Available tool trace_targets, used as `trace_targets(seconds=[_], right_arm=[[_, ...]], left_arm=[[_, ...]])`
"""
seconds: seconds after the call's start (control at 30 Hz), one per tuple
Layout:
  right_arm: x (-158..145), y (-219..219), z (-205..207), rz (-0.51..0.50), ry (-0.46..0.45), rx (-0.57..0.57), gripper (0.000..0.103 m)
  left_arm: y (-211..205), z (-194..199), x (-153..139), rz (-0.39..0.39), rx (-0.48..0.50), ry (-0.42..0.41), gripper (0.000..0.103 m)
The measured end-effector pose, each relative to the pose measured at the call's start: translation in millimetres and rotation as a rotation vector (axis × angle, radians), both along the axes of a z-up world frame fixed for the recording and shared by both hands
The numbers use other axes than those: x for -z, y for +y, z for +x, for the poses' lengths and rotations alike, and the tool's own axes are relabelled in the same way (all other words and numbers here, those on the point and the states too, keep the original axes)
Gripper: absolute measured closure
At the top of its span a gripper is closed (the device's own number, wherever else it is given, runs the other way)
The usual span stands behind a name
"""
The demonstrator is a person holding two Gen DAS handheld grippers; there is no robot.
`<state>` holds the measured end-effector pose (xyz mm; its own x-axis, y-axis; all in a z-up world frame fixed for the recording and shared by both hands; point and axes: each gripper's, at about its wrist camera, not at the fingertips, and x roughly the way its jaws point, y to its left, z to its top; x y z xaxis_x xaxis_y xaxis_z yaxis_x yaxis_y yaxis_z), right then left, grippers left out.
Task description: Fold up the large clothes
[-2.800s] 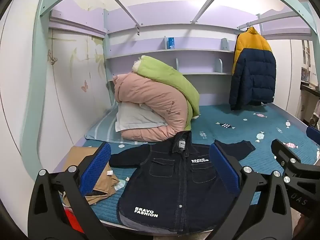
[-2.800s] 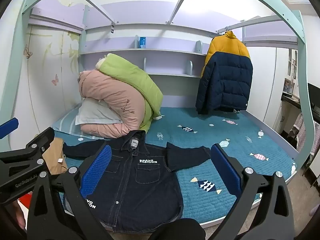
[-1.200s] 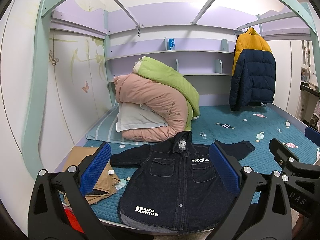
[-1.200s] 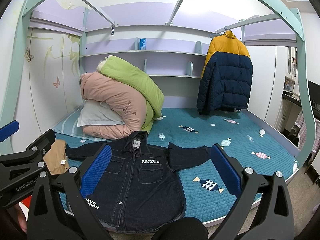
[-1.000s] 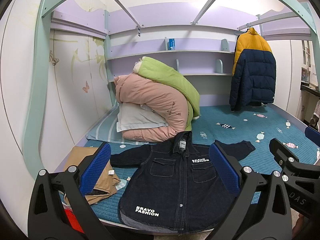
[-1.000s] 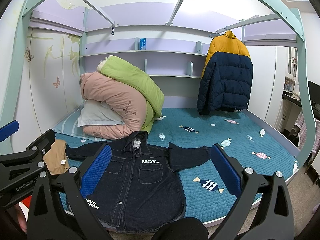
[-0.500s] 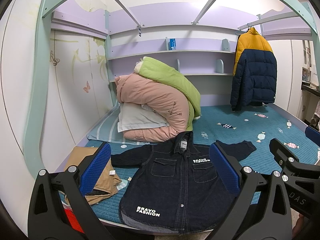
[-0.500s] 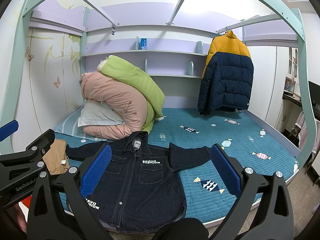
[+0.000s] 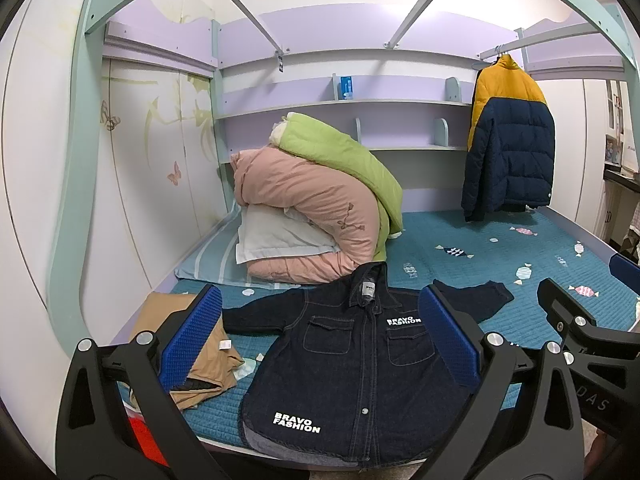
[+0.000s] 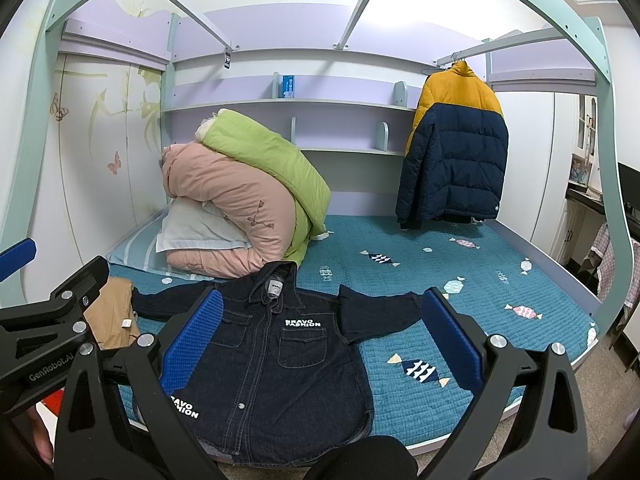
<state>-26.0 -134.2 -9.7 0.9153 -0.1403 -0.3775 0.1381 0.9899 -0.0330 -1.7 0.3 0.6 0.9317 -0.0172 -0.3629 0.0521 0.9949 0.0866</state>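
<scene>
A dark denim jacket [image 9: 360,364] printed "BRAVO FASHION" lies flat, front up and buttoned, sleeves spread, at the near edge of the teal bed [image 9: 480,264]. It also shows in the right wrist view [image 10: 276,356]. My left gripper [image 9: 320,340] is open and empty, held back from the bed's near edge. My right gripper [image 10: 320,344] is open and empty too, beside the left one. The left gripper shows at the left of the right wrist view [image 10: 60,312]; the right gripper shows at the right of the left wrist view [image 9: 580,332].
A folded tan garment [image 9: 204,344] lies left of the jacket. Rolled pink and green quilts [image 9: 312,208] with a pillow sit behind it. A yellow and navy puffer coat [image 9: 508,144] hangs at the back right. Bed frame posts [image 10: 600,120] arch overhead.
Both grippers have drifted very slightly; the scene sits a touch lower and to the right in the views. The jacket has not moved and both grippers stay open.
</scene>
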Motion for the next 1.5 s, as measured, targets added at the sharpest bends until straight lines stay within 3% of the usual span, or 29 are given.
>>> trace_targets(seconds=[0.37,0.4,0.57,1.27,1.4,1.5], right_arm=[[6,0,7,0.008,0.012,0.001,0.007],[8,-2,10,0.010,0.016,0.000,0.007],[19,-5,25,0.019,0.045,-0.001,0.007],[89,-13,130,0.061,0.203,0.015,0.007],[111,-8,164,0.066,0.243,0.018,0.007],[134,-1,196,0.064,0.288,0.006,0.007]], left_arm=[[-1,-3,-1,0.004,-0.002,0.009,0.005],[16,-2,-1,0.005,-0.003,0.012,0.005],[26,16,11,0.007,-0.005,0.047,0.005],[13,140,83,0.062,-0.002,0.206,0.004],[23,179,112,0.046,0.012,0.272,0.004],[39,213,142,-0.017,0.048,0.352,0.005]])
